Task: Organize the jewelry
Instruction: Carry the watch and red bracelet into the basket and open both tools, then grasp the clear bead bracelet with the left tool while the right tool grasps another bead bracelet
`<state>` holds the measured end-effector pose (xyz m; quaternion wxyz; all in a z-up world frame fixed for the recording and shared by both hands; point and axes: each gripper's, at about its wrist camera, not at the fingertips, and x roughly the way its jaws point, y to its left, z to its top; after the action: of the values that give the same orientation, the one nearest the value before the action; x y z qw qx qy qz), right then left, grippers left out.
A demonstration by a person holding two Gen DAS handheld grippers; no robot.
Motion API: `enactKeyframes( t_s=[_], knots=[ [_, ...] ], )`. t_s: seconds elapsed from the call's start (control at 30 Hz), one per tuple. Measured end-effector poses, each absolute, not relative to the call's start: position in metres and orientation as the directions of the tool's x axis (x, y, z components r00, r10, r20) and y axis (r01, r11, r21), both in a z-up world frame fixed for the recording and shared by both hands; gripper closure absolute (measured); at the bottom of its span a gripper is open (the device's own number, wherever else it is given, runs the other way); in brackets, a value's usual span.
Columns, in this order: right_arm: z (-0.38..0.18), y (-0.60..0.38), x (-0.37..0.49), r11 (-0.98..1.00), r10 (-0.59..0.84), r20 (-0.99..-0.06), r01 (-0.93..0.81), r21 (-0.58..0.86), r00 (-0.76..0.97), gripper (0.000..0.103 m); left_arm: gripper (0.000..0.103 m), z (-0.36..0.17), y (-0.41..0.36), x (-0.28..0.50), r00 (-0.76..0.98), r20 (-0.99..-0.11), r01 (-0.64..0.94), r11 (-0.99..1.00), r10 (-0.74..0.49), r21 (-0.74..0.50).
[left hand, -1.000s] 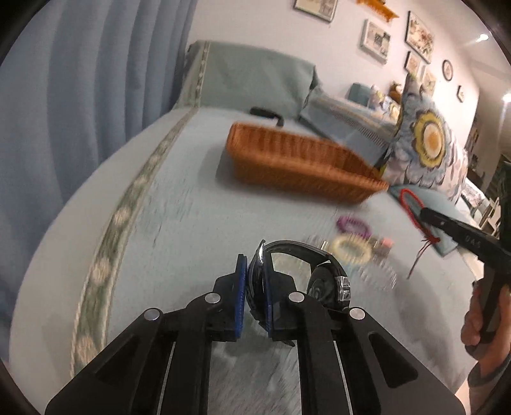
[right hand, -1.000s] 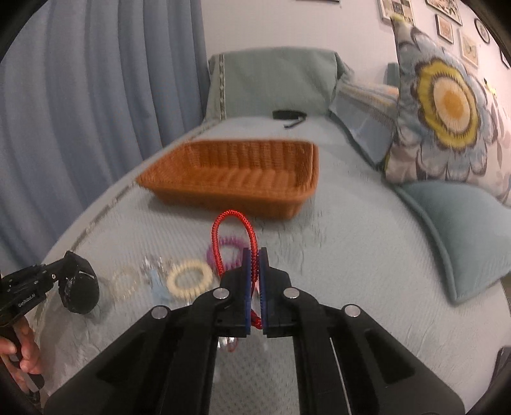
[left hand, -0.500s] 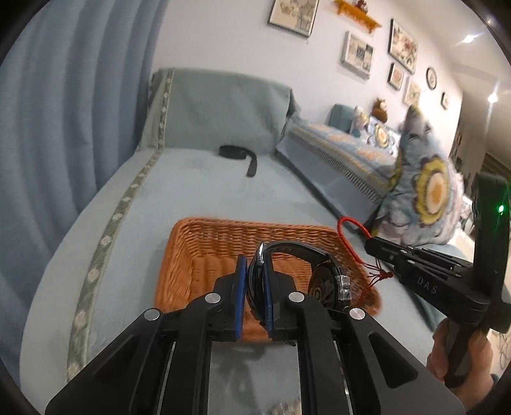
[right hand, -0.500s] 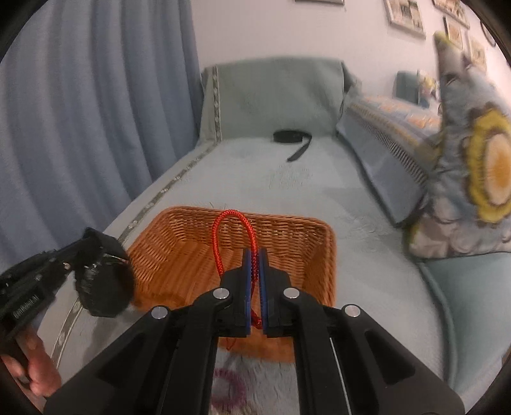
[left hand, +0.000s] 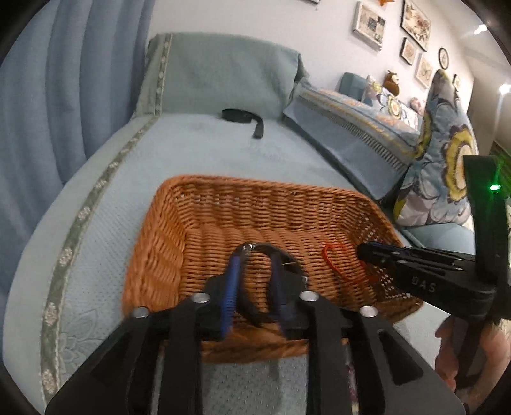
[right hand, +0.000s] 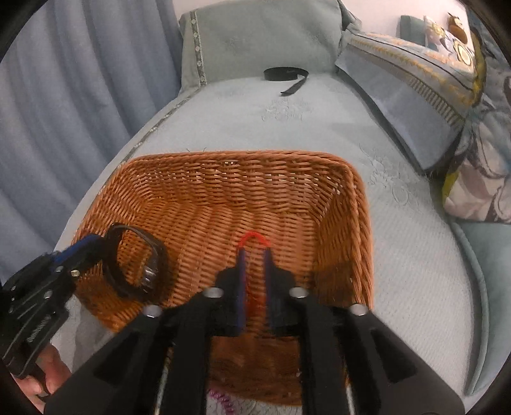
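- Wicker basket (right hand: 348, 204): on a blue-grey sofa cover (right hand: 415, 255).
- Left gripper (left hand: 254, 265): jaws parted; black watch (right hand: 137, 265) between them, over the basket's left side.
- Right gripper (right hand: 254, 255): jaws parted; red cord bracelet (right hand: 255, 237) at the tips, inside the basket.
- Black strap (right hand: 287, 75): far end.
- Floral cushion (left hand: 447, 166): right.

This is a home, a living room or bedroom. A soft couch (left hand: 191, 153) with a blue-green cover stands by blue curtains (left hand: 64, 79). Flowered cushions (left hand: 447, 153) lean on it, framed pictures (left hand: 370, 24) hang on the wall (left hand: 319, 38), and a plush toy (left hand: 391, 82) sits behind.
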<state>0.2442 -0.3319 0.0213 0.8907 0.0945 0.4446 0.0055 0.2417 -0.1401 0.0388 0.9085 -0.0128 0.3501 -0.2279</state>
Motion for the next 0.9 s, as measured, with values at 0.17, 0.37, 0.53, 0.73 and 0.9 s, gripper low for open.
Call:
enactKeyframes(
  t_s=[0.17, 0.37, 0.53, 0.73, 0.9],
  knots=[
    [0.035, -0.328, 0.222, 0.982, 0.116, -0.764, 0.042, 0.184, 0.635, 0.068, 0.07, 0.061, -0.122, 0.213, 0.663, -0.59, 0.426, 0.88, -0.461, -0.208],
    [0.057, -0.316, 0.165, 0.978, 0.167, -0.714, -0.024, 0.206, 0.68, 0.068, 0.067, 0.082, -0.089, 0.16, 0.693, -0.535, 0.433, 0.872, -0.483, -0.227],
    [0.06, -0.308, 0.114, 0.971, 0.203, -0.681, -0.052, 0.235, 0.704, 0.068, 0.067, 0.076, -0.062, 0.116, 0.712, -0.526, 0.408, 0.884, -0.465, -0.229],
    [0.037, -0.29, 0.054, 0.979, 0.177, -0.695, -0.053, 0.197, 0.696, 0.068, 0.067, 0.04, -0.042, 0.082, 0.677, -0.578, 0.378, 0.89, -0.455, -0.256],
    [0.007, -0.282, 0.031, 0.99, 0.118, -0.741, -0.018, 0.141, 0.661, 0.068, 0.067, 0.009, -0.037, 0.076, 0.642, -0.626, 0.343, 0.896, -0.442, -0.282]
  ],
)
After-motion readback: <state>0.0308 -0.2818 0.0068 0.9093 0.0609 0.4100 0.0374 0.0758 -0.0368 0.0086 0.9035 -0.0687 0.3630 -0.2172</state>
